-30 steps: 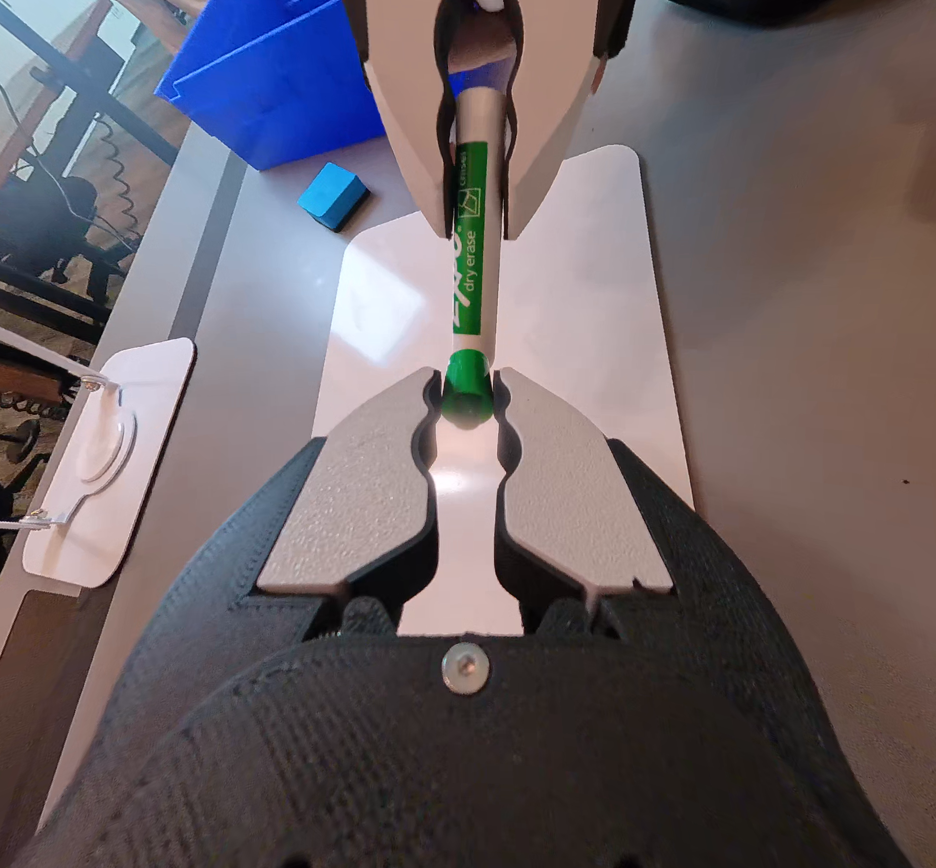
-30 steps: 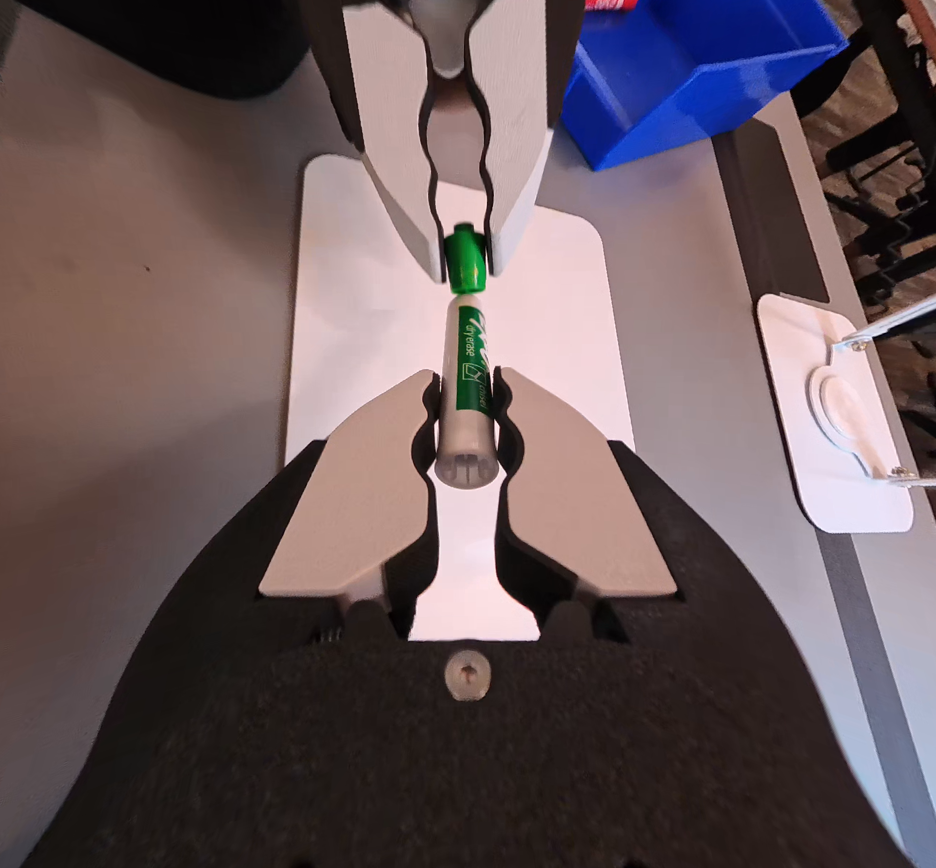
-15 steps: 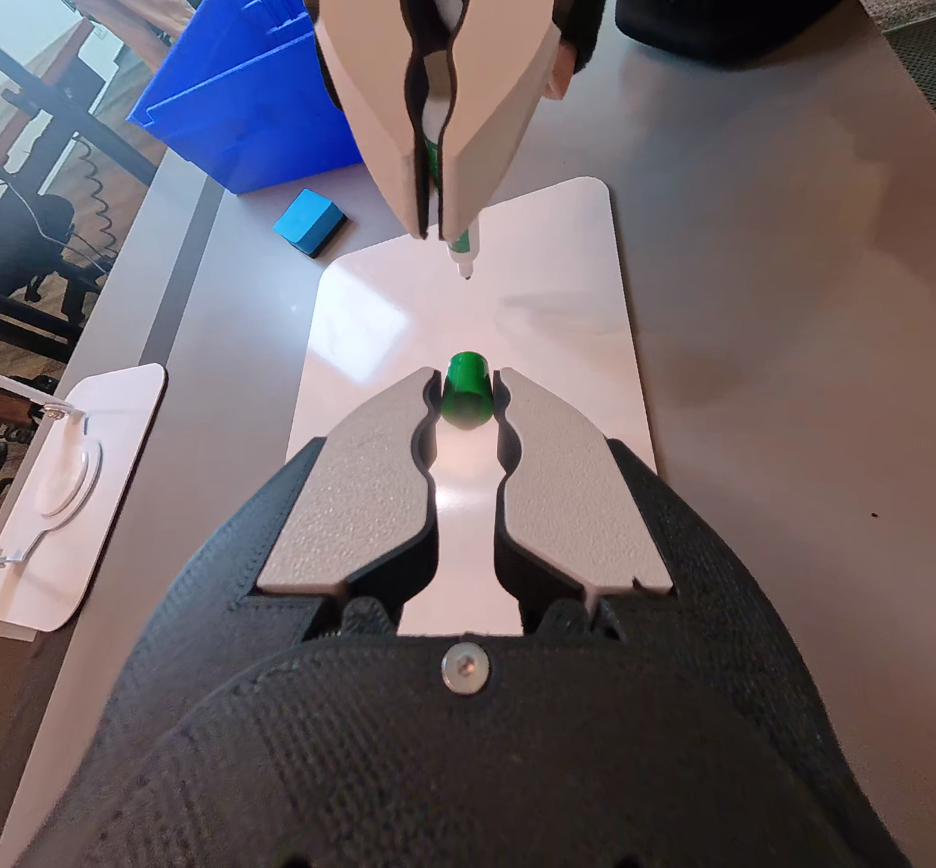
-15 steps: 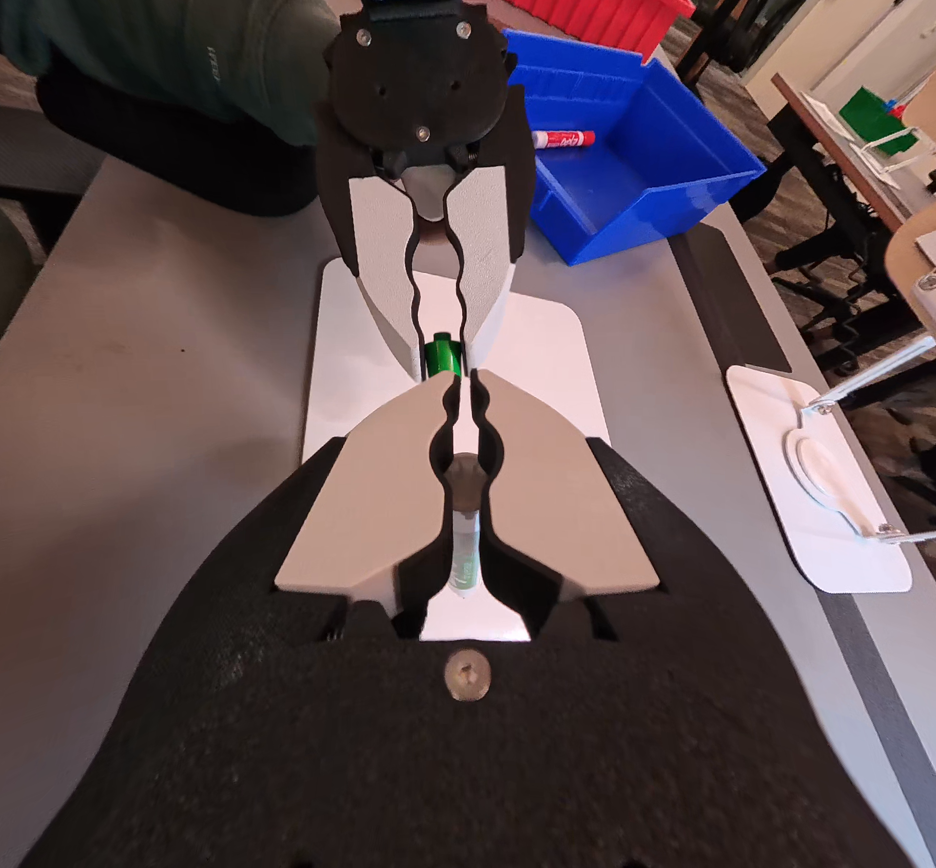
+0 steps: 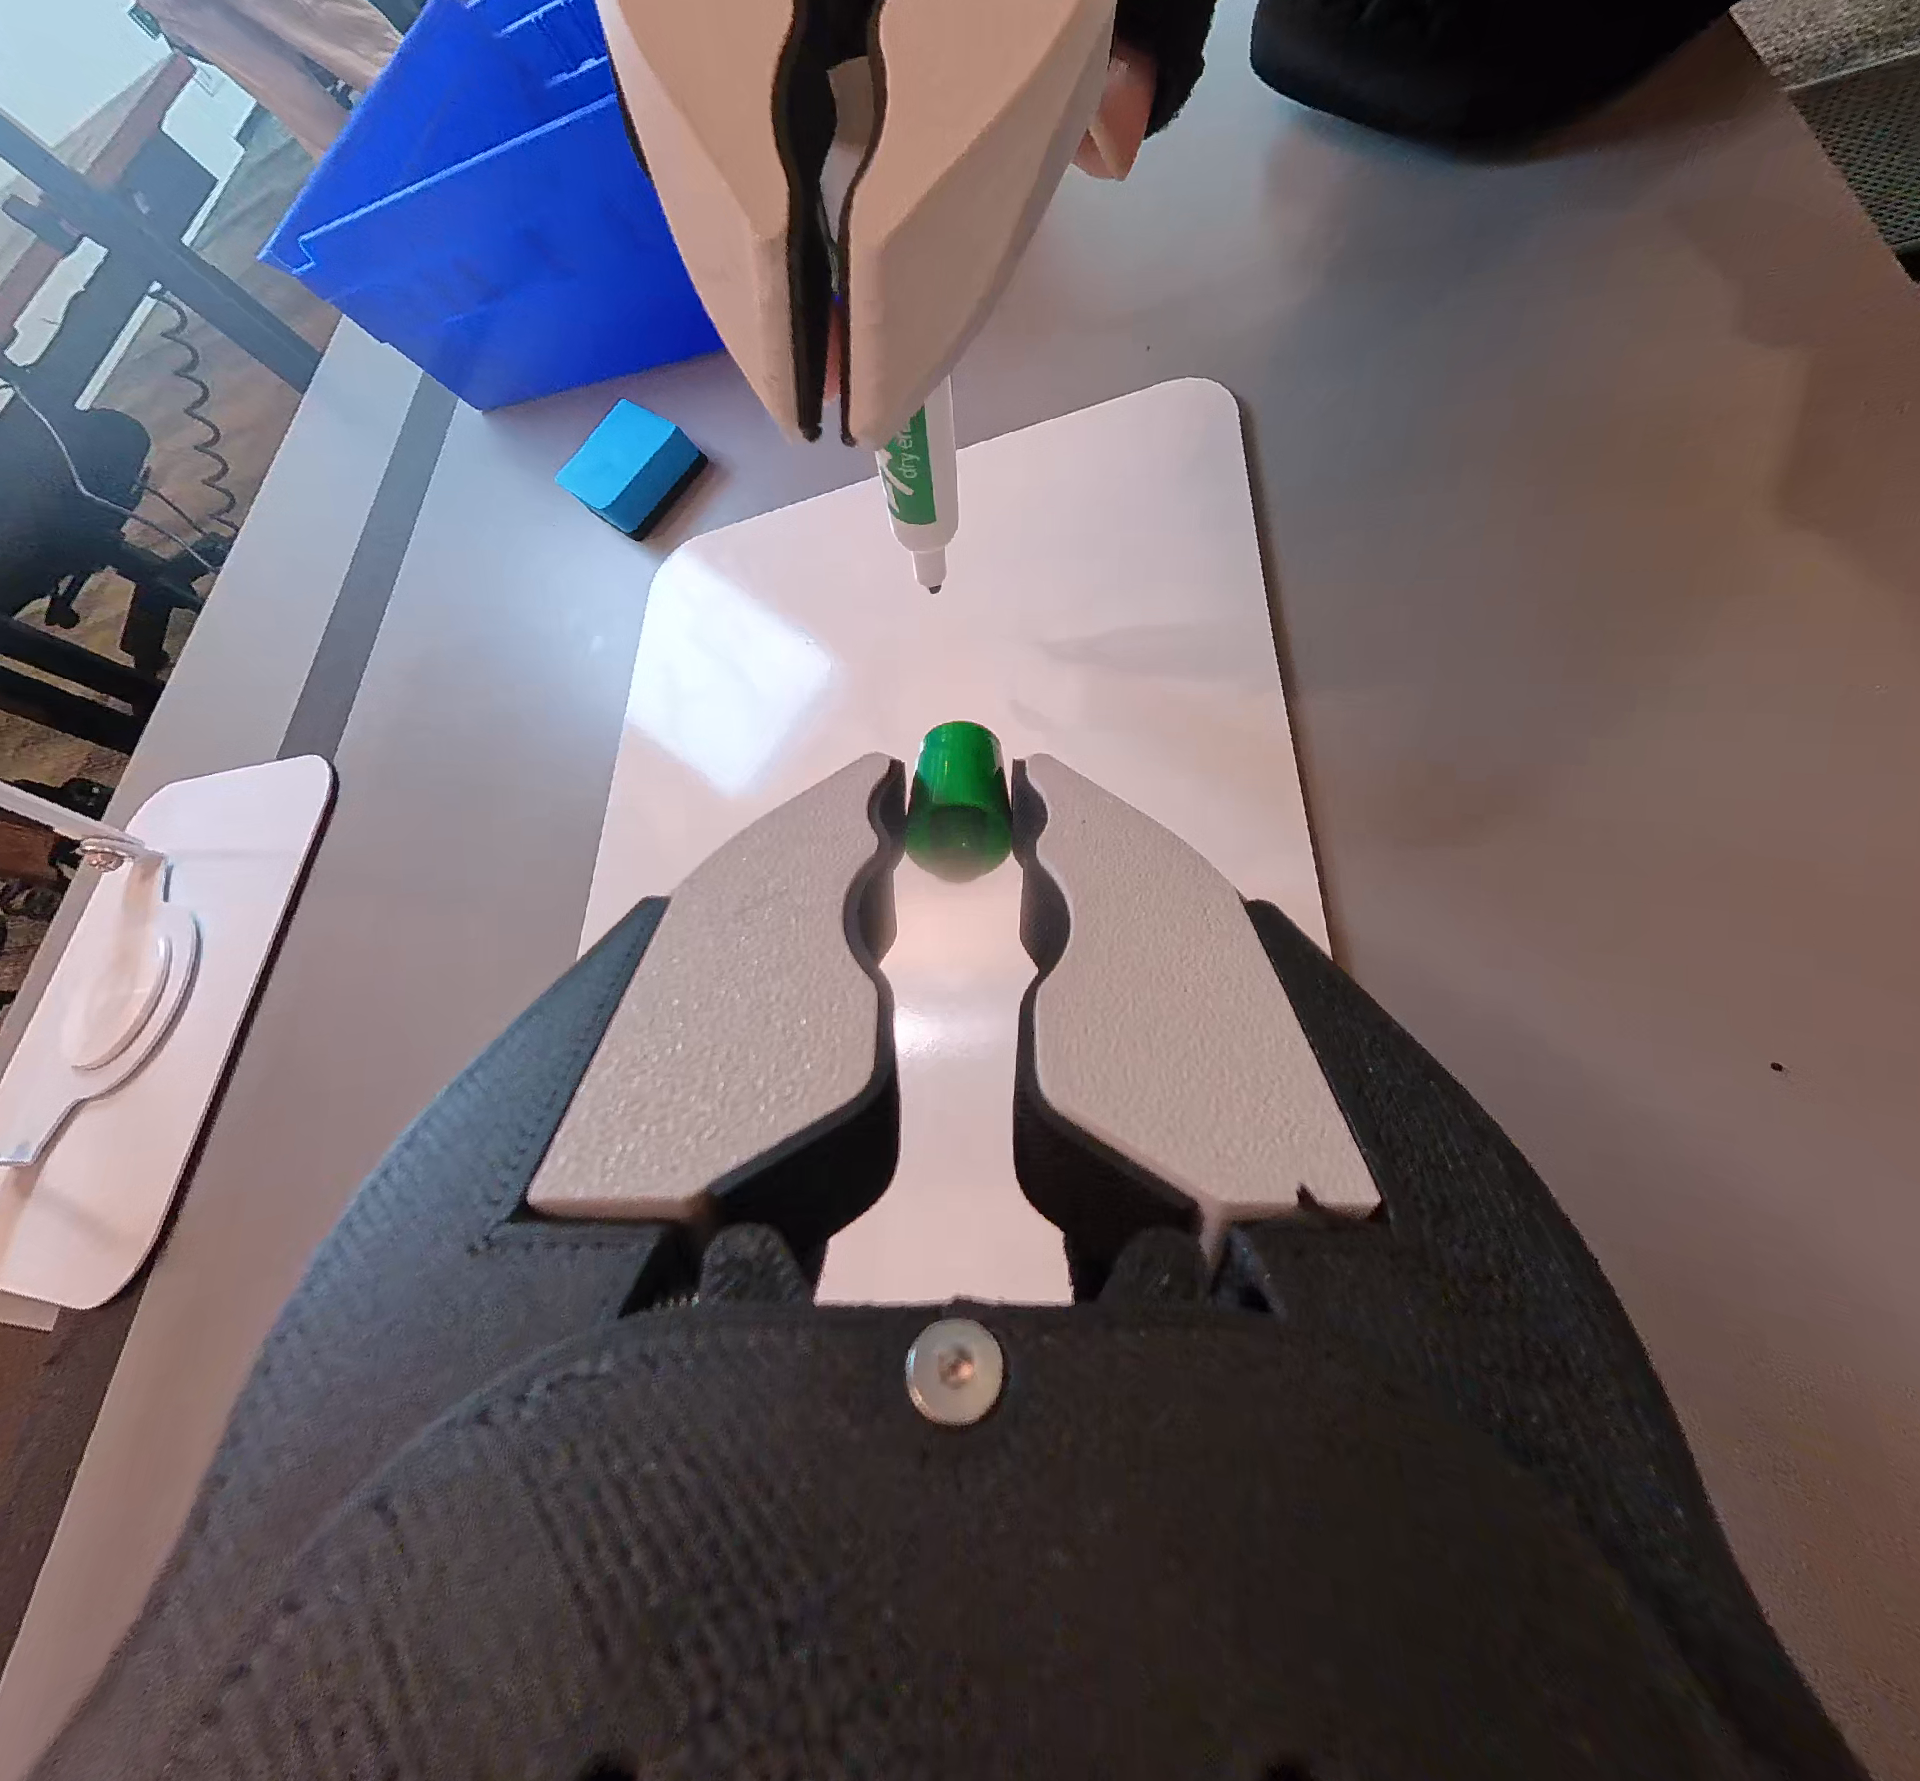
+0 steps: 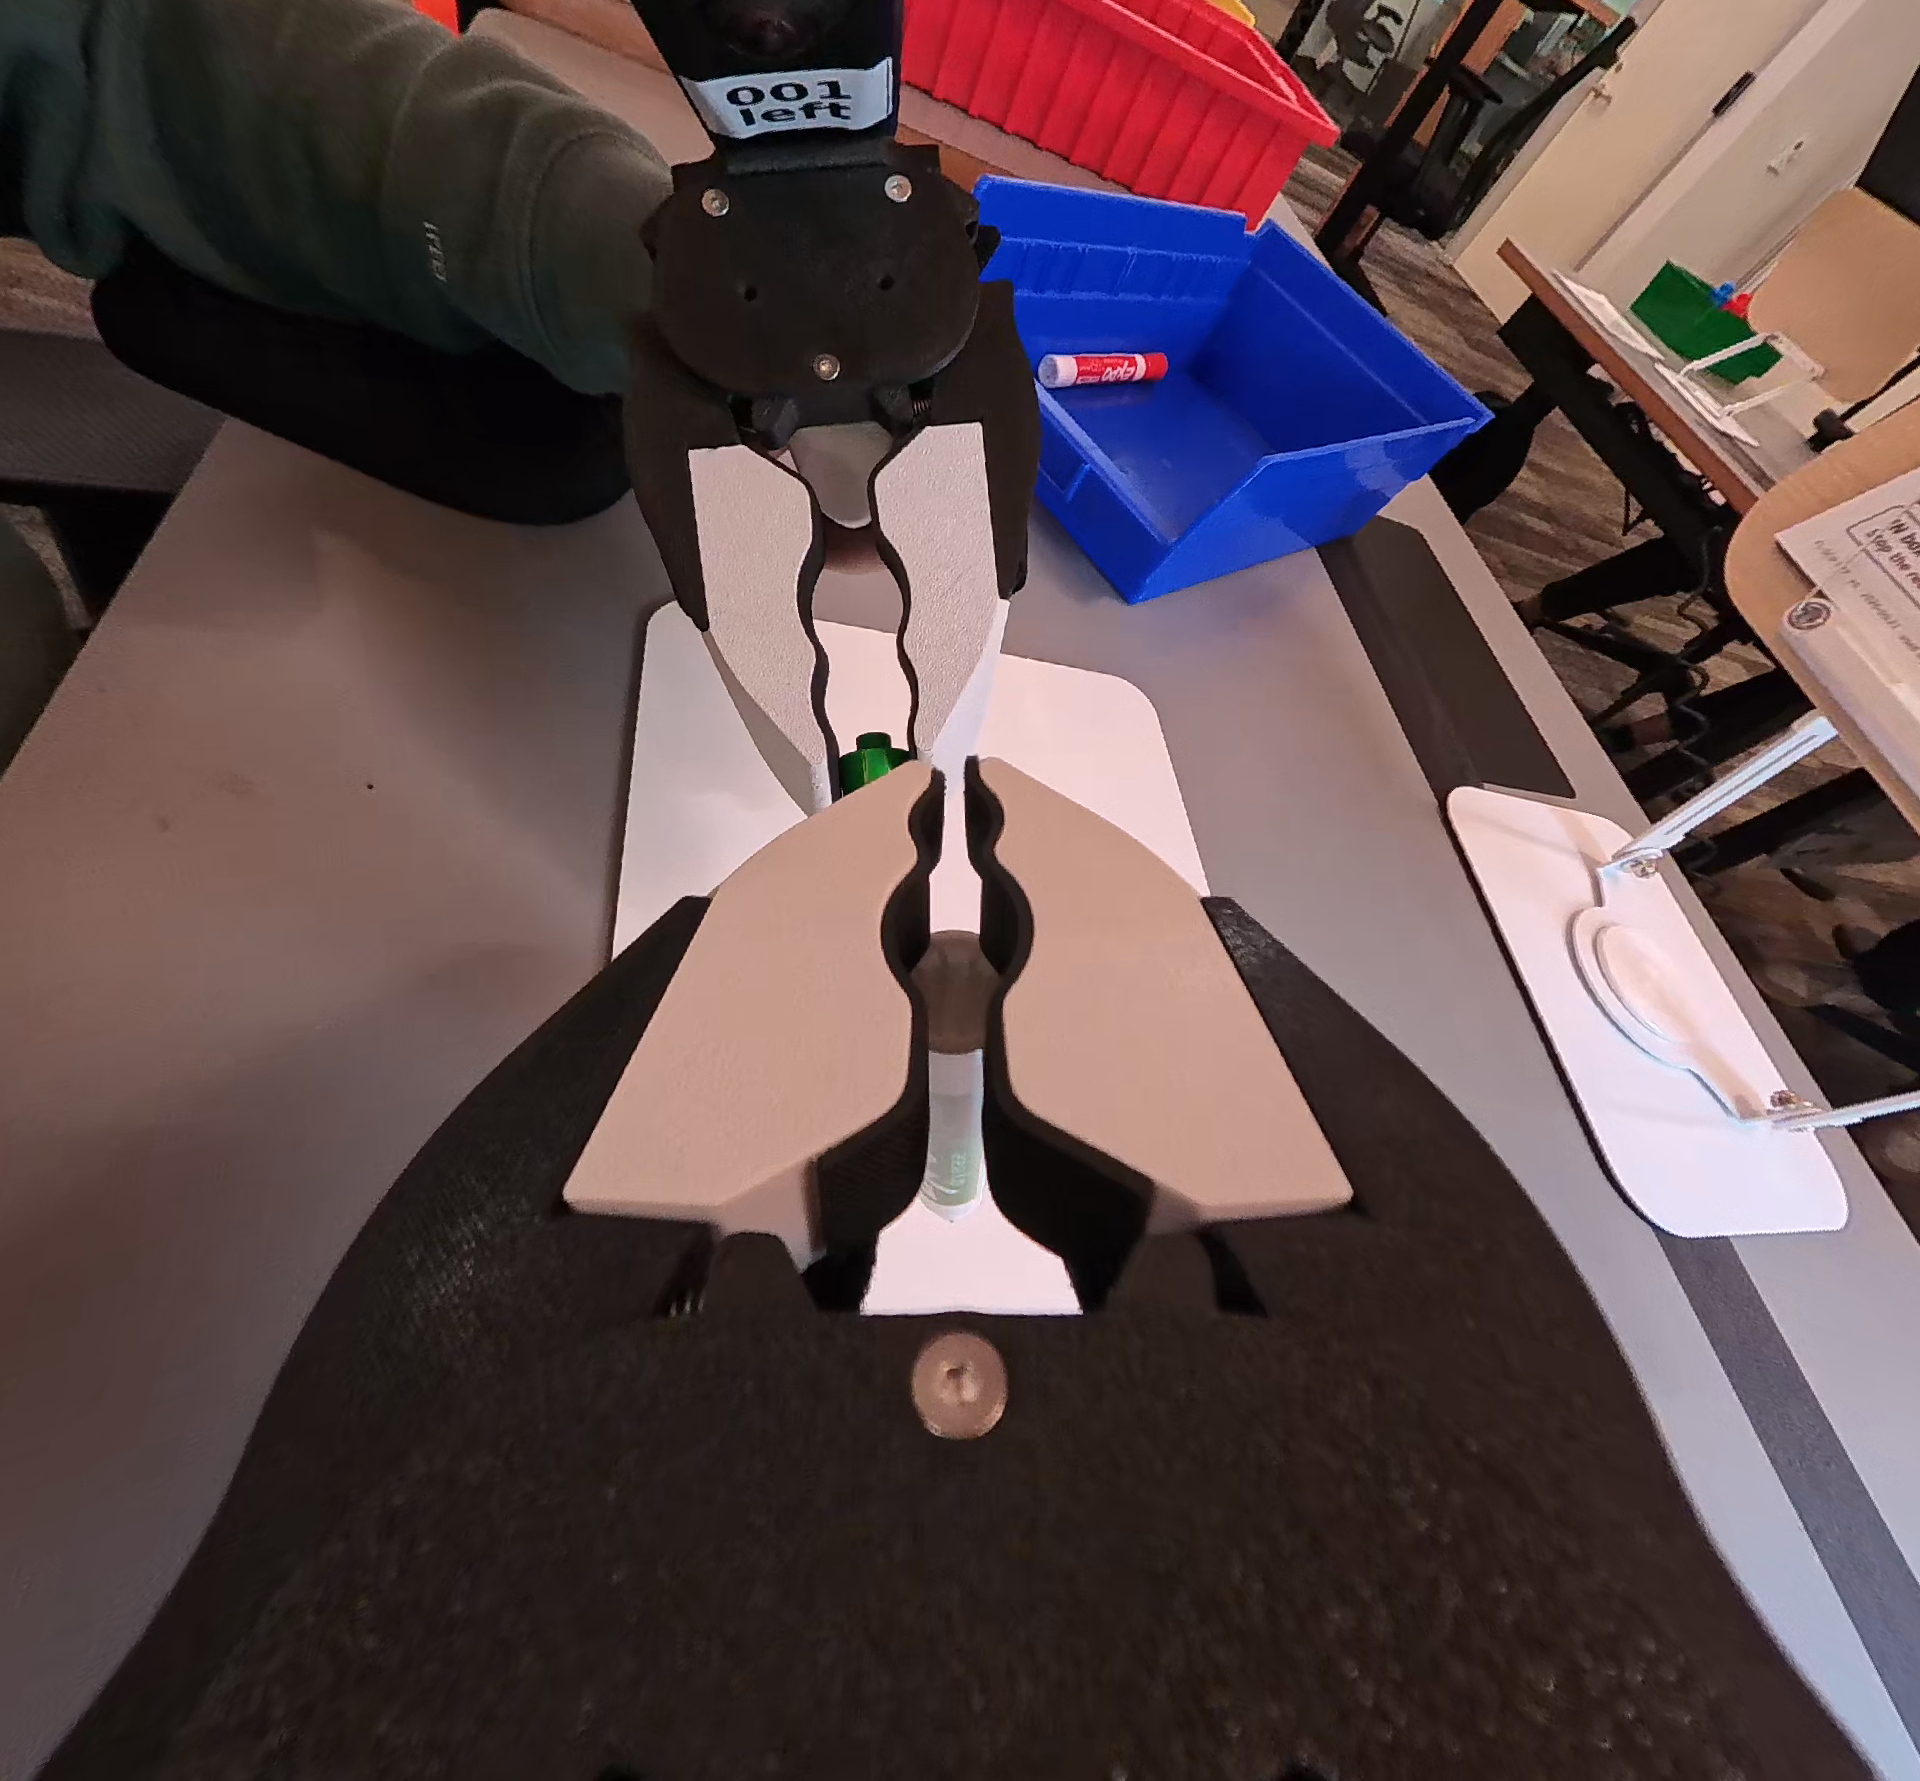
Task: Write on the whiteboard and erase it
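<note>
Whiteboard (image 5: 1143, 651): glossy white, smooth, throws window glare. Table (image 5: 1558, 692): matt grey laminate, faint sheen. Left gripper (image 5: 956, 801): fingers (image 5: 748, 1004) pale grey plastic with a fine pebbled texture, body black printed plastic with visible layer ridges, one bright metal screw (image 5: 956, 1399). Marker cap (image 5: 954, 812): shiny green plastic. Marker (image 5: 914, 484): smooth white plastic barrel, glossy printed wrap. Eraser (image 5: 631, 481): matt blue foam look, dark felt-like base. Blue bin (image 6: 1247, 443): glossy moulded plastic. Sleeve (image 6: 260, 173): dark green knit cloth. Right gripper (image 6: 956, 786): same matt grey fingers.
</note>
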A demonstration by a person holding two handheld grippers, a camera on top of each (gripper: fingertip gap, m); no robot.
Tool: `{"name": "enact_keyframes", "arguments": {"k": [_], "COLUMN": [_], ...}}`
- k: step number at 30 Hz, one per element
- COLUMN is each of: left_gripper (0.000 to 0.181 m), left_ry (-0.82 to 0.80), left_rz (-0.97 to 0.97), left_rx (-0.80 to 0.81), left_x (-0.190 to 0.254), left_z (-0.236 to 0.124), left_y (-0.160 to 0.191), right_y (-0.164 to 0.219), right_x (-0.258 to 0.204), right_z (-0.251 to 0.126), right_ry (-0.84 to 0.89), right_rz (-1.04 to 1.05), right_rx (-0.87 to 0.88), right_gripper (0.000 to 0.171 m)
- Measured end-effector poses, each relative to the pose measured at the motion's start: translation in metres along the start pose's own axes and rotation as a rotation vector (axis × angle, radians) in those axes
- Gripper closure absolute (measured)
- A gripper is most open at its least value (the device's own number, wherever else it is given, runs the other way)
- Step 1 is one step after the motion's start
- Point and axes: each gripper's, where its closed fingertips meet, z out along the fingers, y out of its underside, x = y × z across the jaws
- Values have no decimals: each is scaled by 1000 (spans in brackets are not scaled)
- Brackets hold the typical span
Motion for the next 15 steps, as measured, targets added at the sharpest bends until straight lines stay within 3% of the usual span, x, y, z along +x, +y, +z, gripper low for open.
{"name": "enact_keyframes", "arguments": {"k": [15], "left_gripper": [162], "left_ry": [-11], "left_rz": [-2], "left_rx": [8], "left_x": [-2], "left_z": [-1], "left_y": [-1], "right_y": [-5], "right_x": [3], "right_z": [-3], "right_ry": [25], "right_rz": [-1], "right_rx": [42], "right_gripper": [168]}}
